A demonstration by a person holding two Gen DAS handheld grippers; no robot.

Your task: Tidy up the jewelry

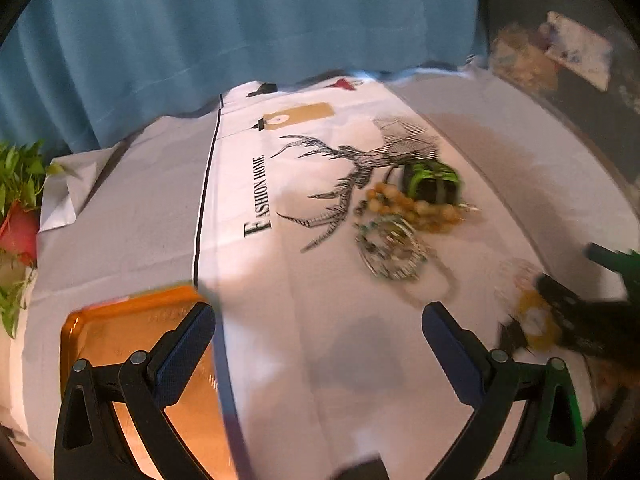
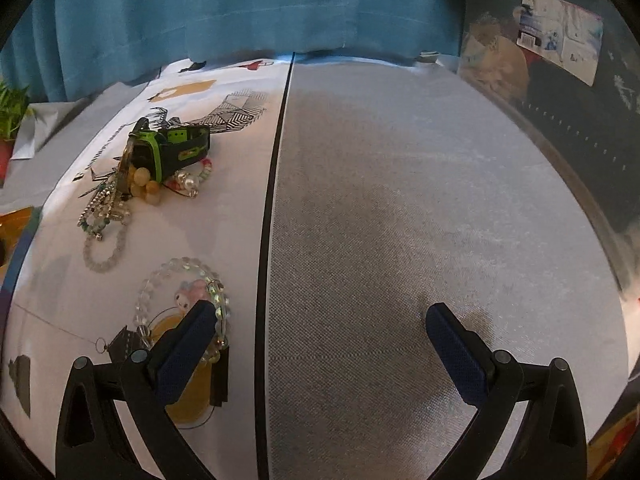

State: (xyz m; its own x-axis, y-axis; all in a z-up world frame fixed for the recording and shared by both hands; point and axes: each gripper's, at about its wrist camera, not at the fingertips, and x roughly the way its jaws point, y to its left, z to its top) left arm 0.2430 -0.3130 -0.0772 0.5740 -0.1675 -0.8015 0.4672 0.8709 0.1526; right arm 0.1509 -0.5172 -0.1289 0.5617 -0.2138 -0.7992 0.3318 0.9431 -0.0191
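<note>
Dim warm light, soft shadows, motion blur in left view, fisheye-bent edges

The bench point(image 2: 400, 200) is being covered by a cloth point(image 1: 132, 216) that is split by a thin black stripe into a white printed part and a grey woven part. A blue curtain point(image 2: 240, 4) is being hung in folds right behind the far edge, and a green potted plant point(image 1: 16, 184) is being kept at the left corner. Dark shelving with cluttered packages point(image 2: 560, 32) is being glimpsed at the right.
</note>
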